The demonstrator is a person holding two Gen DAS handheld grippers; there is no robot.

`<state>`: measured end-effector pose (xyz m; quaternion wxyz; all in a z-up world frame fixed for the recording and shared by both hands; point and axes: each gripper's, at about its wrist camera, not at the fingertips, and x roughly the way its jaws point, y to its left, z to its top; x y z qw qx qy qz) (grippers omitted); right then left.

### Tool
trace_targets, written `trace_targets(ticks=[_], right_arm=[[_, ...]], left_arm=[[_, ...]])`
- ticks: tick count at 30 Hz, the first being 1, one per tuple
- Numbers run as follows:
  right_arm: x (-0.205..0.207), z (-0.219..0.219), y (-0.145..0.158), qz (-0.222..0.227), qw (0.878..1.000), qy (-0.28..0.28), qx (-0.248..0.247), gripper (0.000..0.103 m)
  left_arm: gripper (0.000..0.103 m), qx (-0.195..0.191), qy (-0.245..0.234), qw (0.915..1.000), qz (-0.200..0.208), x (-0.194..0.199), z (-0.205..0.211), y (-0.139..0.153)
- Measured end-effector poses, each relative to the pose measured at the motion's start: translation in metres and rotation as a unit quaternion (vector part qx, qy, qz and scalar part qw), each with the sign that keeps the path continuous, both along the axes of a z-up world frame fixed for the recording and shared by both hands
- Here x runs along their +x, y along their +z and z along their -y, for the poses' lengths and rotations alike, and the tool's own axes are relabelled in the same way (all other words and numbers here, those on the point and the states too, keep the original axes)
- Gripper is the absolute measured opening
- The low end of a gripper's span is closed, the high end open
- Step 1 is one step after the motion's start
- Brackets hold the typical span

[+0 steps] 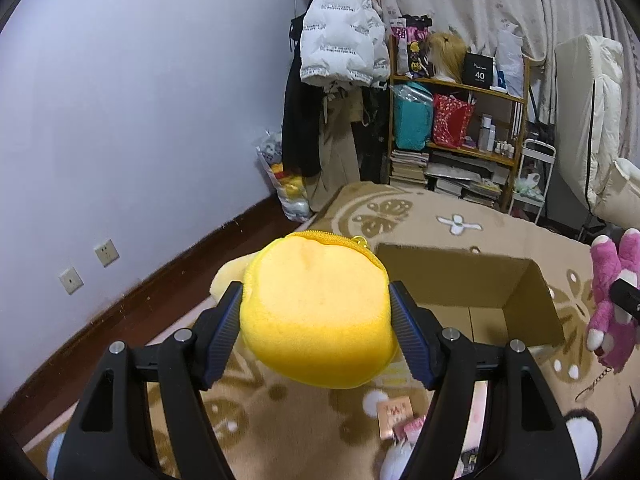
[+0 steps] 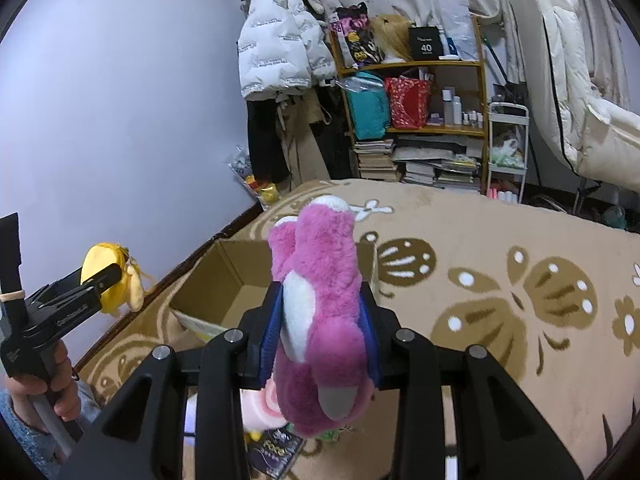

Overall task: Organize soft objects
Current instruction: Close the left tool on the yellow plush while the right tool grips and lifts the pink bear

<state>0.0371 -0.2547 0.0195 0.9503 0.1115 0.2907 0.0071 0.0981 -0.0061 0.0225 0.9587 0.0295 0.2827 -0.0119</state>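
Note:
My left gripper (image 1: 316,300) is shut on a round yellow plush pouch (image 1: 316,308) with a zipper on top, held above the carpet just left of an open cardboard box (image 1: 520,280). My right gripper (image 2: 320,304) is shut on a pink and white plush bear (image 2: 316,280), held over the near edge of the same box (image 2: 232,264). The bear also shows at the right edge of the left wrist view (image 1: 612,300). The yellow pouch and the left gripper show at the left of the right wrist view (image 2: 104,280).
A beige carpet with brown butterfly patterns (image 2: 500,280) covers the floor. Small items and booklets (image 1: 396,412) lie on it near me. A wooden shelf with bags and books (image 1: 452,120), hanging coats (image 1: 340,40) and a white chair (image 2: 580,100) stand at the back.

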Motion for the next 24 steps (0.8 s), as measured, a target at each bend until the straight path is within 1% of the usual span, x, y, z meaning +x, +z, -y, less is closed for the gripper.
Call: trace_targets(ticks=[4,7,10,14,17,24], right_arm=[[0.014,0.0,0.004,0.004,1.0,0.007,-0.004,0.037],[0.023,0.001,0.007,0.008,1.0,0.013,-0.008,0.037],[0.034,0.002,0.009,0.016,1.0,0.02,-0.014,0.037],[0.047,0.004,0.014,0.024,0.999,0.031,-0.025,0.038],[0.059,0.009,0.015,0.032,0.999,0.037,-0.018,0.038],[0.078,0.013,0.003,0.033,0.998,0.049,-0.012,0.038]], left_arm=[[0.07,0.001,-0.004,0.9999,0.012,0.013,0.006,0.008],[0.07,0.011,-0.007,0.9996,0.024,0.021,0.014,0.012],[0.07,0.015,-0.009,0.9995,0.028,0.031,0.021,0.015],[0.071,0.013,-0.017,0.9995,0.025,0.045,0.03,0.015],[0.071,0.015,-0.028,0.9993,0.021,0.054,0.037,0.013],[0.071,0.005,-0.05,0.9987,0.011,0.062,0.055,0.001]])
